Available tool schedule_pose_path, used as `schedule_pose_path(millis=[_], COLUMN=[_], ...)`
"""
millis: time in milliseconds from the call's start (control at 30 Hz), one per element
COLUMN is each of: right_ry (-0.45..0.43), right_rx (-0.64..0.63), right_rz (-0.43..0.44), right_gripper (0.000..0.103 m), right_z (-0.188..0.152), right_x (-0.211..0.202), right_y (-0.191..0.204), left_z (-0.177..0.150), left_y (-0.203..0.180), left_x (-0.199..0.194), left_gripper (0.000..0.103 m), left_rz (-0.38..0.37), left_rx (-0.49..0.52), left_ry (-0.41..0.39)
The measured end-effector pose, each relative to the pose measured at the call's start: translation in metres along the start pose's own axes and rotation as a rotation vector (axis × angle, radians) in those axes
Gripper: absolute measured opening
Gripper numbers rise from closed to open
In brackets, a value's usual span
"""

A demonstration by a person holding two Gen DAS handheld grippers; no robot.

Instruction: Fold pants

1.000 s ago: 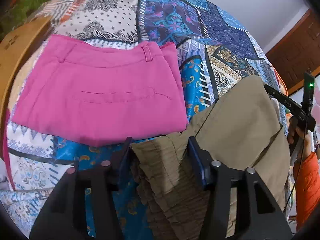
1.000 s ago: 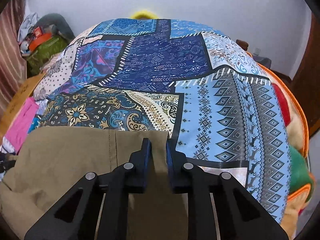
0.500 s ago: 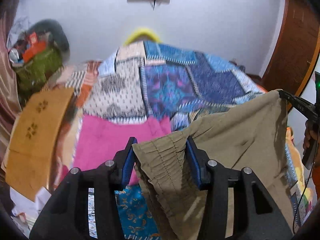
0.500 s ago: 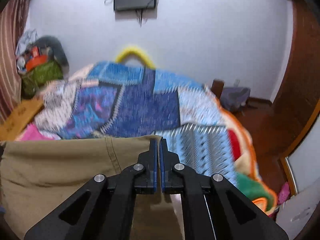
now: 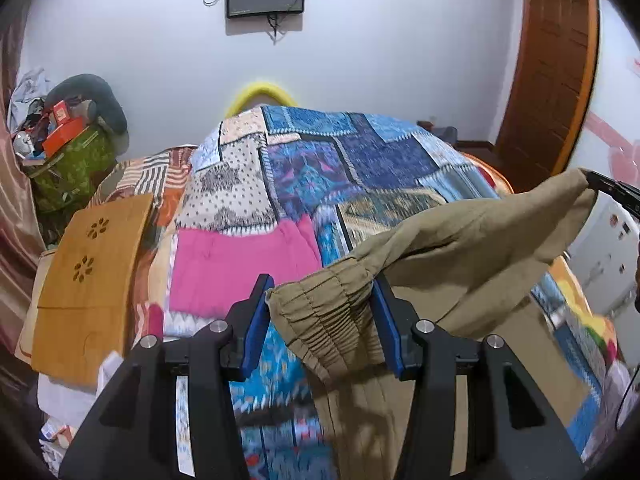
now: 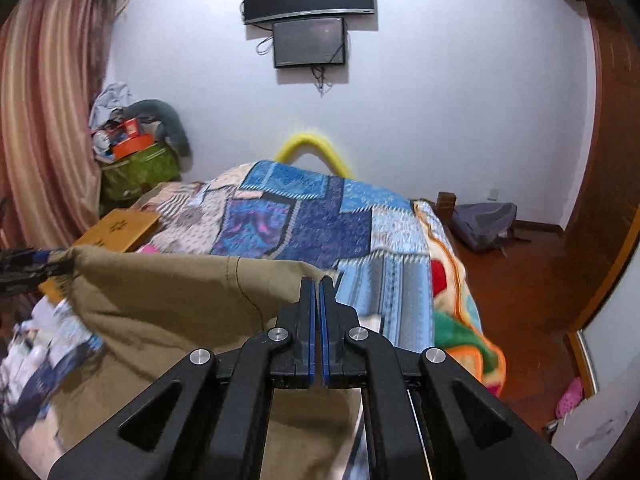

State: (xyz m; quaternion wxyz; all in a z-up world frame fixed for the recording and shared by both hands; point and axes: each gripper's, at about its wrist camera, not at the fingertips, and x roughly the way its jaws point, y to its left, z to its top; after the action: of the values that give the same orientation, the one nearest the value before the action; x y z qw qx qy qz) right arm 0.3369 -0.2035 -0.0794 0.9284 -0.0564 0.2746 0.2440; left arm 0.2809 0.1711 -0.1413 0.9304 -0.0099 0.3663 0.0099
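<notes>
Khaki pants (image 5: 460, 248) hang in the air above the bed, stretched between both grippers. My left gripper (image 5: 324, 312) is shut on the gathered elastic waistband (image 5: 324, 316). My right gripper (image 6: 317, 304) is shut on the other corner of the khaki pants (image 6: 180, 292), jaws almost touching. The right gripper's tip shows far right in the left wrist view (image 5: 612, 192), holding the cloth's corner. The pants' lower part hangs out of view.
A patchwork bedspread (image 5: 320, 168) covers the bed. Folded pink pants (image 5: 236, 264) lie on it at left. A wooden board (image 5: 88, 276) lies at the bed's left edge. Clutter (image 5: 68, 148) is piled by the wall. Wooden floor (image 6: 520, 280) lies right of the bed.
Both grippers have risen, lifting the khaki pants off the bed. The views have tilted up from the bedspread to the wall and screens. The right jaws closed tighter on the cloth.
</notes>
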Motion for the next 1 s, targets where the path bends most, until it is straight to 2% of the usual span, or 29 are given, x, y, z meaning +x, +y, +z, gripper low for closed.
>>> schedule_pose_path(millis=[233, 333, 533, 633, 800, 933, 1000], right_ry=[0.076, 0.116, 0.226, 0.293, 0.356, 0.323, 0.297], right_rx=[0.012, 0.044, 0.14, 0.162, 0.176, 0.141, 0.113], right_rz=[0.034, 0.041, 0.06, 0.034, -0.034, -0.027, -0.011], right_gripper=[0.001, 0.001, 0.002, 0.003, 0.003, 0.004, 0.008], right_z=[-0.066, -0.093, -0.151, -0.177, -0.202, -0.198, -0.19], right_x=[-0.035, -0.045, -0.047, -0.044, -0.053, -0.07, -0.075], right_y=[0.015, 0.018, 0.024, 0.029, 0.035, 0.046, 0.054], left_z=[-0.061, -0.091, -0.141, -0.158, -0.168, -0.153, -0.142], left_y=[-0.013, -0.02, -0.026, -0.023, -0.014, -0.017, -0.024], left_x=[-0.021, -0.022, -0.022, -0.024, -0.038, -0.058, -0.067], left_gripper=[0.049, 0.05, 0.052, 0.052, 0.052, 0.052, 0.055], left_rz=[-0.022, -0.019, -0.005, 0.011, 0.021, 0.036, 0.027], left_rx=[0.05, 0.071, 0.047, 0.025, -0.023, -0.024, -0.018], left_ry=[0.061, 0.114, 0.194, 0.224, 0.236, 0.189, 0.156])
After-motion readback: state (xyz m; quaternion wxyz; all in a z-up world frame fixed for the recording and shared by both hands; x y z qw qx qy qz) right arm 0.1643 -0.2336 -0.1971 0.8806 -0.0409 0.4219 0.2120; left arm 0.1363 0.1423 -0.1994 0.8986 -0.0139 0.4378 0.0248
